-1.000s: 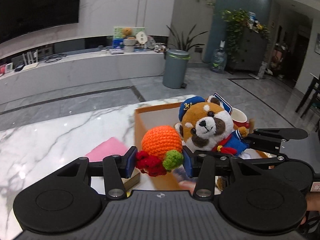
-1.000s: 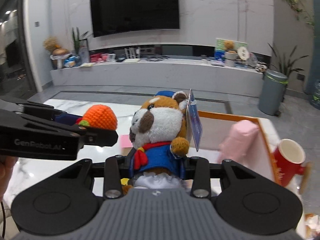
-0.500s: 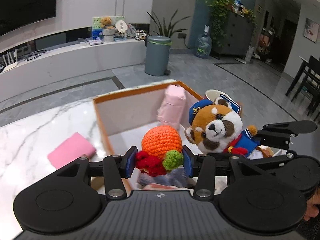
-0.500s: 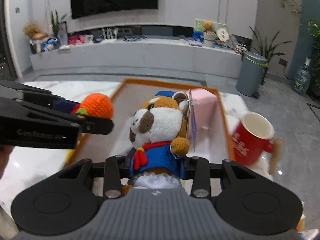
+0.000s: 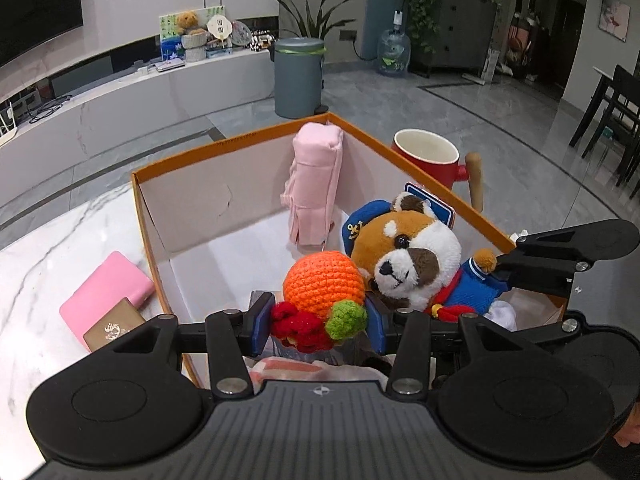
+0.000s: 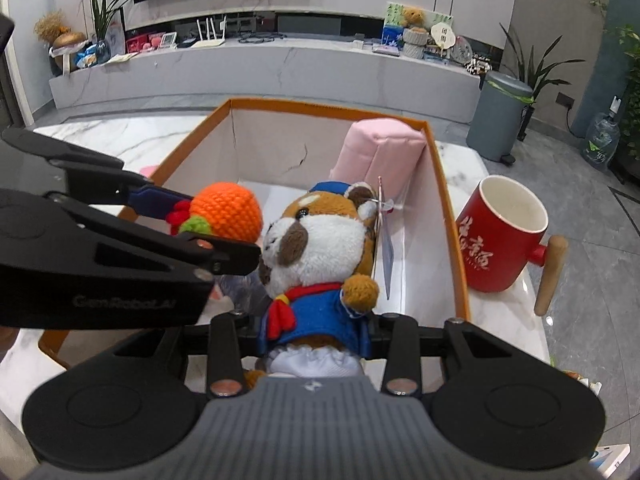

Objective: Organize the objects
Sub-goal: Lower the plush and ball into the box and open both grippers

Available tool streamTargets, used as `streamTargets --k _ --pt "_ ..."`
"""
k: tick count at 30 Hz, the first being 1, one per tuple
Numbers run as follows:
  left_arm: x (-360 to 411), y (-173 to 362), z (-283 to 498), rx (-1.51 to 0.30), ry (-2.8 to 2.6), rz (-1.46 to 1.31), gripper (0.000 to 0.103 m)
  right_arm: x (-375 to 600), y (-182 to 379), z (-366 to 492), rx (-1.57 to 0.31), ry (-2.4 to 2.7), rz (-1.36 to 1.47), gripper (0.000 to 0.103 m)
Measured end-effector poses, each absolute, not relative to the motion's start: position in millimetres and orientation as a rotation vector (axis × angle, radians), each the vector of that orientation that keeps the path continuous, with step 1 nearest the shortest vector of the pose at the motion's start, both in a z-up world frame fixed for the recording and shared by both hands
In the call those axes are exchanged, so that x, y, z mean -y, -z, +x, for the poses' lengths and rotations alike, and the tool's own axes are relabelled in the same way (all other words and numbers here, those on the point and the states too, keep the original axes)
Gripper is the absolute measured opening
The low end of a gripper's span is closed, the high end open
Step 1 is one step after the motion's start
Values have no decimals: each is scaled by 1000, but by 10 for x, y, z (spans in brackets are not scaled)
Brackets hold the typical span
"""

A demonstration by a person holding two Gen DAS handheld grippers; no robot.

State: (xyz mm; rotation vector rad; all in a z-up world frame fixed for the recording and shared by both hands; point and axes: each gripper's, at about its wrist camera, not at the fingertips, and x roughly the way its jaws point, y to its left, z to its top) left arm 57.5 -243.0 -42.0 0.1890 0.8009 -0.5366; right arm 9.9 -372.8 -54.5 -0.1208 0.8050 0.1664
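Observation:
My left gripper point(image 5: 318, 322) is shut on an orange crocheted fruit point(image 5: 323, 280) with red and green tufts, held above the open orange-rimmed box point(image 5: 240, 144). My right gripper point(image 6: 310, 330) is shut on a plush red panda in a blue sailor suit point(image 6: 320, 248), held over the same box point(image 6: 320, 105). The two toys sit side by side; the plush point(image 5: 412, 256) shows to the right of the fruit, and the fruit point(image 6: 226, 216) shows left of the plush. A pink pouch point(image 5: 316, 184) stands upright in the box's far corner.
A red mug with a wooden handle point(image 6: 502, 236) stands on the marble table right of the box. A pink case point(image 5: 106, 284) and a small brown box point(image 5: 114, 330) lie left of the box. A grey bin point(image 5: 298, 76) stands on the floor beyond.
Both grippers have moved forward and over the box with their toys. The box interior and the pink pouch have come into full view below them.

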Motion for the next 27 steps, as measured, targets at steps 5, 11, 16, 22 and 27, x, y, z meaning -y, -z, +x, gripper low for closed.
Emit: streamTargets --k 5,11,16,22,27 --pt "2518 464 572 -821 538 221 53 3723 626 102 -823 -155 -144 41" --pt "2593 468 574 -836 534 250 53 3717 673 144 -834 -134 -166 41" --pt "2689 461 621 -842 532 290 53 3734 678 159 -829 -122 -181 41" --pt "2765 549 730 -879 524 373 53 3703 713 166 -832 -123 -207 41" --pt "2807 610 874 -904 523 428 53 3698 788 188 -863 -131 -196 41"
